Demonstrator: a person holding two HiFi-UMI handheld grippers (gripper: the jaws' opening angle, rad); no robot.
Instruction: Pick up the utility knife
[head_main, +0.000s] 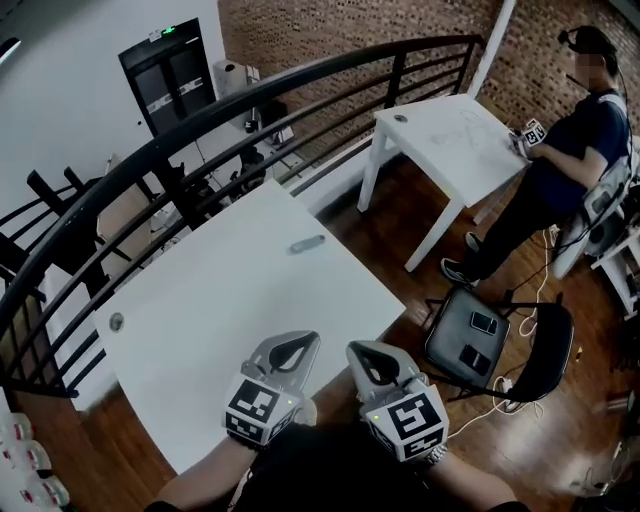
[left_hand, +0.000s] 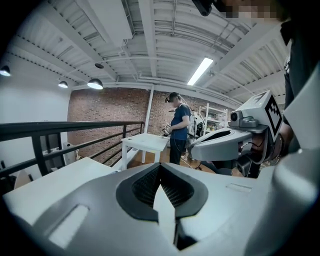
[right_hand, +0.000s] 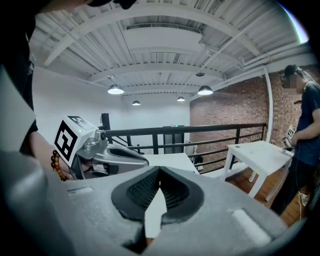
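Left claw (head_main: 303, 342), right claw (head_main: 360, 351): utility knife (head_main: 307, 243) well ahead

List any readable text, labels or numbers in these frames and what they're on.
No readable text anywhere.
Left tongs and right tongs: their cubes carry black-and-white square marker patterns, no words.
Green light atop the dark cabinet: too small to read.

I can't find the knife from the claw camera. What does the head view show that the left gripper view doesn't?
Only the head view: the knife, lying loose, and a chair. Only the left gripper view: the ceiling lights. Both: the near table, the railing, the far table, the person beside it, and the right claw, shut.
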